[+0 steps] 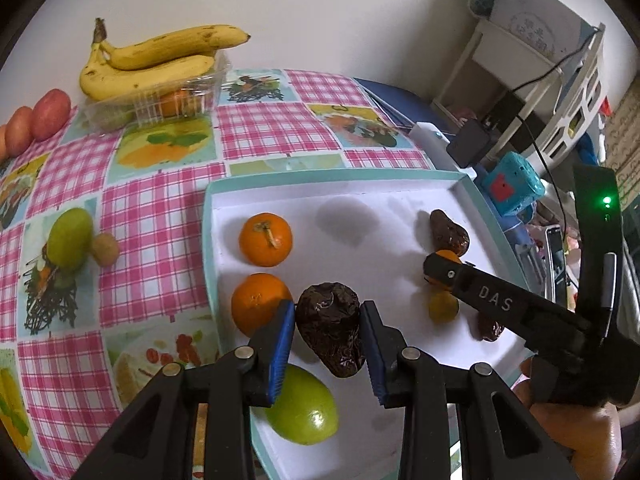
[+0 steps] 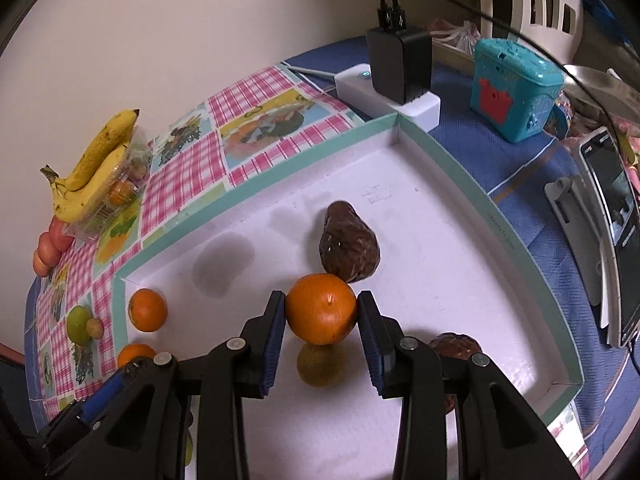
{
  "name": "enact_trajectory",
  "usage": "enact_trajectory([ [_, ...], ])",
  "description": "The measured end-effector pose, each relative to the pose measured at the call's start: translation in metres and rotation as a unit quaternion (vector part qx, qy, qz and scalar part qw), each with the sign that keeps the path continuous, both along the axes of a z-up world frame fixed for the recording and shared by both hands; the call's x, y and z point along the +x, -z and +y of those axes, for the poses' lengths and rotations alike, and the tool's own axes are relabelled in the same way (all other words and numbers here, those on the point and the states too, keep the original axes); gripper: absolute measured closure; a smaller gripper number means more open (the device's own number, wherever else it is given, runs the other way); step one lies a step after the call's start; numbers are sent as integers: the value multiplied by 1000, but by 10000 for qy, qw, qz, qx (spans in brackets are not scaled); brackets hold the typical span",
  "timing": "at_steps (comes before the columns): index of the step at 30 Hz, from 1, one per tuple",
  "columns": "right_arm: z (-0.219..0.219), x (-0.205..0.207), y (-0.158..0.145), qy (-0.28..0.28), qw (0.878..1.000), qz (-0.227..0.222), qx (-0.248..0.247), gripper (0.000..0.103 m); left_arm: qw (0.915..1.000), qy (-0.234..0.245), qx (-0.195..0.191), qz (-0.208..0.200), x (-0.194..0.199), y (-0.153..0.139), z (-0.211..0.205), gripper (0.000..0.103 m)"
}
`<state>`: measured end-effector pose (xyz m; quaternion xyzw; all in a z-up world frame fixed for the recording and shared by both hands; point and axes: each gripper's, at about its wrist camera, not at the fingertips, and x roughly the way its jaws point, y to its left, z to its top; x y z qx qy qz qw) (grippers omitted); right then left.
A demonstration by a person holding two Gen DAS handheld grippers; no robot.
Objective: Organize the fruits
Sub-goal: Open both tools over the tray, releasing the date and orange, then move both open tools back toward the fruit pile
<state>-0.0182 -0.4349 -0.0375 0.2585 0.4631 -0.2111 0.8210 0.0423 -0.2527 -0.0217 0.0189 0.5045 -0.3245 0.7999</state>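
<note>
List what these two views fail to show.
- Left wrist view: the dark fruit near the tray corner is half covered by the right hand-held gripper.
- Right wrist view: fruit inside the clear box is too small to identify, bananas on top.

Only legible txt: "DAS" in pale caps on right gripper (image 1: 432, 276) arm, left wrist view.

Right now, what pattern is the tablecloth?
Pink check with fruit pictures on the tablecloth; left wrist view.

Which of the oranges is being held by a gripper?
The orange between the right gripper's pads, lifted above the tray; two other oranges lie untouched at the tray's left edge.
</note>
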Motion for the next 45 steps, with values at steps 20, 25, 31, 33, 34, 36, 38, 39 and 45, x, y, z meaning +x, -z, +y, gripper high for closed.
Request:
enact_trajectory([
  [20,2,-4,-20,5,9998,131,-159,63,9999,-9,93,-70,0,-21,9,66],
  [25,9,-5,-29,-82,9995,154,-264,63,9982,-573,177,48,19,-28,42,63],
  [31,24,0,-27,-302,9987,258,-325,61,9881,-1459,442,180,43,-26,95,41],
  [33,30,3,-26,-382,9983,285,-345,45,9816,-1798,603,226,52,-23,118,28],
  [34,33,4,-27,-421,9981,285,-360,44,9787,-1930,662,238,54,-21,128,25],
  [36,41,8,-27,-535,9972,304,-421,43,9712,-2240,760,270,61,-17,150,17],
  [38,49,11,-27,-647,9962,328,-479,35,9619,-2583,833,318,66,-14,174,10],
  [39,53,13,-27,-689,9958,332,-494,33,9570,-2750,864,322,69,-13,186,5],
  [45,75,22,-26,-972,9926,423,-596,21,9305,-3506,1052,155,75,-13,237,0],
])
